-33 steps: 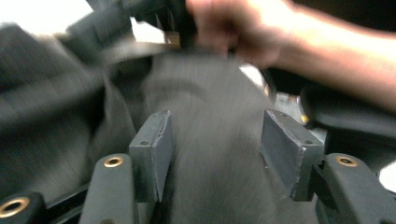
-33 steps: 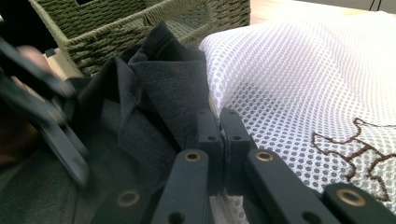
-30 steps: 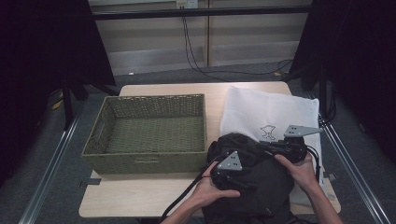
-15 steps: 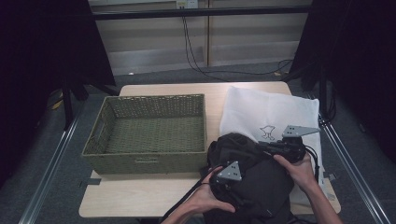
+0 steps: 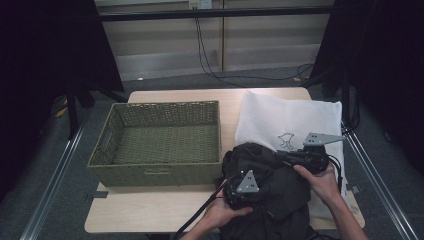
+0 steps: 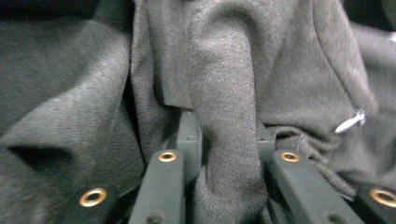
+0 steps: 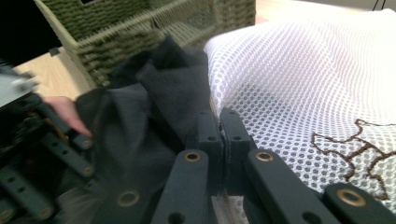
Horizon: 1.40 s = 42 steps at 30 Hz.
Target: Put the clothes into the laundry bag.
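The left hand-held gripper (image 5: 239, 192) sits low on the near edge of the table (image 5: 150, 210), pressed into a heap of dark grey garment (image 5: 272, 192). Its jaws have just been closing, and in the left gripper view a thick upright fold of that garment (image 6: 224, 140) stands between them with both pads pressing on its sides, so it is gripping the cloth. Beyond and to the right of that fold a small white tag or zipper pull (image 6: 350, 122) shows among the wrinkles.

The right hand-held gripper (image 5: 280, 156) lies across the heap from the left one, pointing toward the left side of the table. In the right gripper view its jaws are drawn tight together, and a thin edge of the dark garment (image 7: 154, 107) appears pinched between the pads (image 7: 208, 128), so it is closed on the cloth. Just to its right, touching the garment, lies a white mesh bag (image 7: 303, 84) with a brown embroidered mark (image 5: 286, 141). Ahead of it and to its left stands a green woven basket (image 5: 155, 172), just beside the garment. The person's left hand (image 5: 225, 212) holds the left gripper from below, the right hand (image 5: 322, 182) the other
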Motion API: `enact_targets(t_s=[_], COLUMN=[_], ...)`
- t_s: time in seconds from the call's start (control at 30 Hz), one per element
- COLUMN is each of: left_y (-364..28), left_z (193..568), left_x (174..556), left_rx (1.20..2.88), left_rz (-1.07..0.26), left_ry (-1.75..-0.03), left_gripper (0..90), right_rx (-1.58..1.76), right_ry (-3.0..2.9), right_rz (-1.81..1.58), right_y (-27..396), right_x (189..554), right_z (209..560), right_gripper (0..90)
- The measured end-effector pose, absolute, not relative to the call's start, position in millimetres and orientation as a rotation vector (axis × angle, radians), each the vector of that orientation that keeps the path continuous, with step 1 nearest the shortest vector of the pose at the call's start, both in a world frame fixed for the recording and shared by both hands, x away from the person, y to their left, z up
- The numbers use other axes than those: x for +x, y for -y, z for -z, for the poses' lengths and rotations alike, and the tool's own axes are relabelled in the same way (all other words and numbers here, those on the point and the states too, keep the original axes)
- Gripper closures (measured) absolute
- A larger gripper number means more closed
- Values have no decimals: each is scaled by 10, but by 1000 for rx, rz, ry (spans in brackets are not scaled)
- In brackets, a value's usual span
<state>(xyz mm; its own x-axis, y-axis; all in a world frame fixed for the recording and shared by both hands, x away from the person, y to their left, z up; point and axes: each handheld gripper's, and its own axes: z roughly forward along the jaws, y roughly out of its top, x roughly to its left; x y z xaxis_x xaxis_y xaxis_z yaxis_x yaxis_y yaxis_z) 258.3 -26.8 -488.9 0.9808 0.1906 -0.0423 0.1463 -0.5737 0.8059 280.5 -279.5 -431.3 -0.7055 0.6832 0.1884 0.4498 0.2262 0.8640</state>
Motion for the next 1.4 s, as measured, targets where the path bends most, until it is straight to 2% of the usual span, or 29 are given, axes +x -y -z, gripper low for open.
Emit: enact_targets(t_s=[0.4, 0.47, 0.6, 0.7, 0.9, 0.97, 1.1, 1.13, 1.27, 1.33, 1.4], left_y=[389, 432, 504, 523, 529, 541, 530, 526, 514, 503, 505], left_z=[4549, 4591, 4875, 4924, 4936, 4934, 4936, 4935, 4938, 4943, 4920], left_x=[2857, 2872, 2946, 2932, 2940, 2926, 2946, 2951, 2950, 2953, 2952], left_rx=[2063, 2072, 2109, 2114, 2159, 2170, 2167, 2166, 2149, 2138, 2156], left_rz=[-50, -84, -54, -70, -61, -80, -56, -51, -50, -36, -34], left_ry=[-389, -420, -496, -480, -432, -407, -415, -421, -410, -393, -382], left_gripper=[765, 765, 761, 750, 718, 713, 708, 708, 704, 701, 693], right_rx=[997, 1005, 1031, 1050, 1059, 1088, 1102, 1110, 1153, 1155, 1190], right_ry=[-2272, -2267, -2285, -2301, -2254, -2233, -2216, -2213, -2202, -2205, -2174], right_rz=[-1539, -1533, -1513, -1472, -1501, -1468, -1406, -1406, -1373, -1368, -1391], right_y=[2647, 2641, 2651, 2702, 2923, 3008, 3182, 3228, 3352, 3384, 3416], right_x=[2596, 2559, 2520, 2500, 2572, 2595, 2586, 2588, 2589, 2556, 2515], right_z=[3981, 3981, 4096, 4240, 4336, 4336, 4345, 4359, 4427, 4459, 4475], right_gripper=[889, 889, 887, 875, 694, 563, 491, 491, 585, 754, 851])
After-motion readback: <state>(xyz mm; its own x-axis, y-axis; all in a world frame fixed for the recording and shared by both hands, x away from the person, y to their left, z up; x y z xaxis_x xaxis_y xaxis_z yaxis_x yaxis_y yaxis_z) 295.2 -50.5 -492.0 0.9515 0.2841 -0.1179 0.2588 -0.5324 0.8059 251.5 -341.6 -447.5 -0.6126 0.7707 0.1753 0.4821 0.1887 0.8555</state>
